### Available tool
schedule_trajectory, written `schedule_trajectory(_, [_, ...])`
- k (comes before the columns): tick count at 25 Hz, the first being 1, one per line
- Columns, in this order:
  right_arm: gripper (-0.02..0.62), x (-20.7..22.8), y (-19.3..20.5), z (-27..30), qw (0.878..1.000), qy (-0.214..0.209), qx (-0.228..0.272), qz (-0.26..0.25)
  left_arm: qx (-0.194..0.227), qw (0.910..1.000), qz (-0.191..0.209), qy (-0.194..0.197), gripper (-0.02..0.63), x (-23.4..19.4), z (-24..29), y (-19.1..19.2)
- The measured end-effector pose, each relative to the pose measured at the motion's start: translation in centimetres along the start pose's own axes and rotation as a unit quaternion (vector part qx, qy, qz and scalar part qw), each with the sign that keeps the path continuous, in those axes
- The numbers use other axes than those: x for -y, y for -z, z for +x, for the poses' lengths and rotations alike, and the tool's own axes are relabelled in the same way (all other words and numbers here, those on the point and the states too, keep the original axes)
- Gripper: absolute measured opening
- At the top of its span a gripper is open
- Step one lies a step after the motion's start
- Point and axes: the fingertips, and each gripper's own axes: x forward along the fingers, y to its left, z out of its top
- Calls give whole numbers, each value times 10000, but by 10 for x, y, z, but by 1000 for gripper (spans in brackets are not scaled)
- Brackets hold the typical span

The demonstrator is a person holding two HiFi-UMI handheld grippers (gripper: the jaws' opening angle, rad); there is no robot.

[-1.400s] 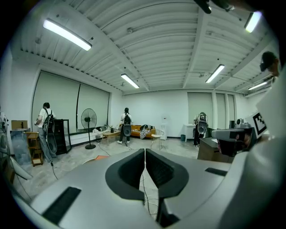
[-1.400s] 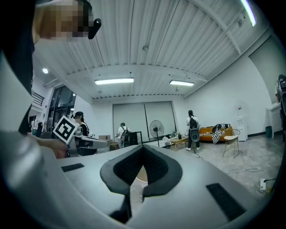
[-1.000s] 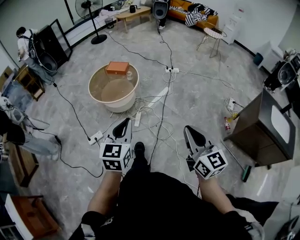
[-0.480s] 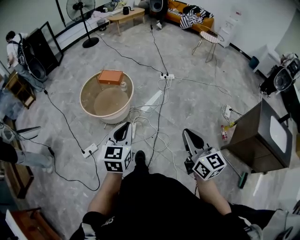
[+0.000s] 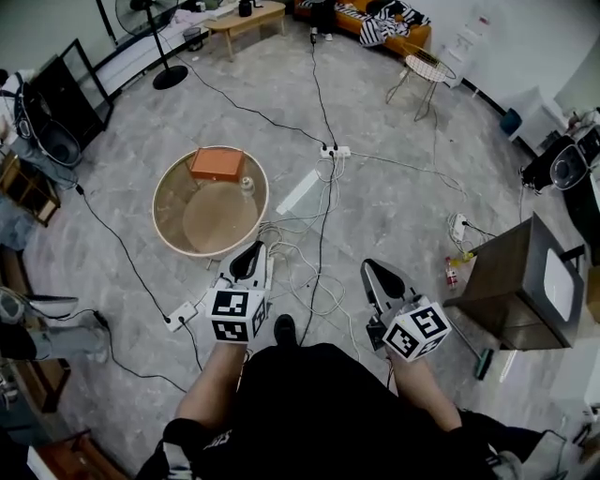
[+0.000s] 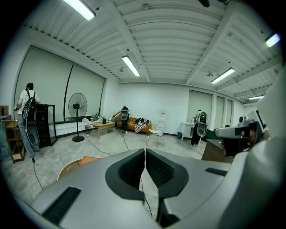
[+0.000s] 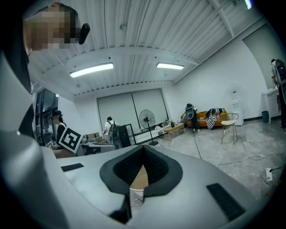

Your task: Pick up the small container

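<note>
The small container (image 5: 247, 185), a little clear jar with a pale lid, stands at the right rim of a round tan tub (image 5: 169, 228) on the floor, beside an orange box (image 5: 217, 164). My left gripper (image 5: 247, 260) is shut and empty, its tips just short of the tub's near rim. My right gripper (image 5: 375, 274) is also shut and empty, held farther right over the floor cables. In the left gripper view the jaws (image 6: 145, 152) meet along a thin line, with the orange box (image 6: 89, 159) low at the left. In the right gripper view the tips (image 7: 143, 150) touch.
Cables and power strips (image 5: 335, 150) cross the floor between me and the tub. A dark cabinet (image 5: 506, 281) stands at the right with a small bottle (image 5: 453, 274) beside it. A fan (image 5: 169, 75), wire chair (image 5: 422, 70) and coffee table (image 5: 246, 17) stand far back. A person (image 5: 19, 94) works at the left.
The tub with the jar and orange box has come closer to the grippers and is now seen more from above. Both grippers stay shut and level.
</note>
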Motion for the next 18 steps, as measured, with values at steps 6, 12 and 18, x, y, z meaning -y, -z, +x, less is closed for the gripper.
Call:
schedule_trajectory(6, [14, 2, -7, 78, 9998, -152, -122, -31, 54, 9999, 80, 73, 23, -54, 41, -25])
schedule_trajectory(12, [14, -5, -6, 128, 9991, -322, -272, -51, 10, 10000, 73, 48, 23, -92, 67, -29])
schedule_trajectory(18, [14, 16, -12, 153, 9991, -242, -339, -7, 3, 10000, 42, 32, 23, -107, 90, -33])
